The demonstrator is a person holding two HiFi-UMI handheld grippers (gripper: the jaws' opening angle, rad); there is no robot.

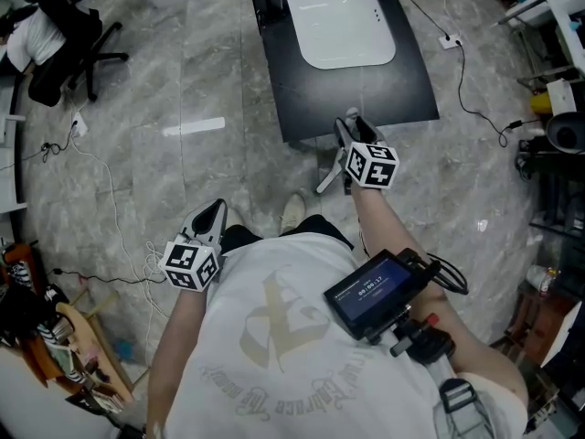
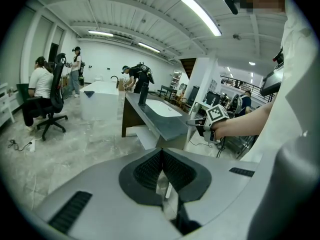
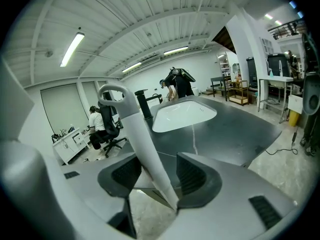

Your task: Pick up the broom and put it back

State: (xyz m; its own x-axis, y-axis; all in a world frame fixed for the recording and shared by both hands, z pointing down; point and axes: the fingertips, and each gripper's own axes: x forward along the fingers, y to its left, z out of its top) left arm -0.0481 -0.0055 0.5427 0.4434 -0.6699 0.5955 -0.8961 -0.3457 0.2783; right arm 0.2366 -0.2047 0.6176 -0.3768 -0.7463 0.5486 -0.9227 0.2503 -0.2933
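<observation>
Biggest thing here is the grey marble-look floor (image 1: 183,80), which fills most of the head view. It's a big open workshop-type room with strip lights on a ribbed ceiling (image 3: 150,29). A dark counter (image 1: 366,90) with a white sink basin (image 1: 338,16) sunk into it stands right in front of the person. There's an office chair (image 1: 73,35) off in the far left corner, and white cables (image 1: 101,181) trail across the floor.

The broom handle (image 3: 142,144) leans at the counter's front edge, loop end up, running between the jaws of the right gripper (image 3: 159,173). Those jaws are spread wide: the handle sits against the left-hand pad with clear space to the other one, so it isn't clamped. The left gripper (image 2: 161,156) hangs low over the floor, pads pressed together with nothing in them.

You can't see the broom's head anywhere. From above only a short bit of handle shows by the right gripper's marker cube (image 1: 372,165).
</observation>
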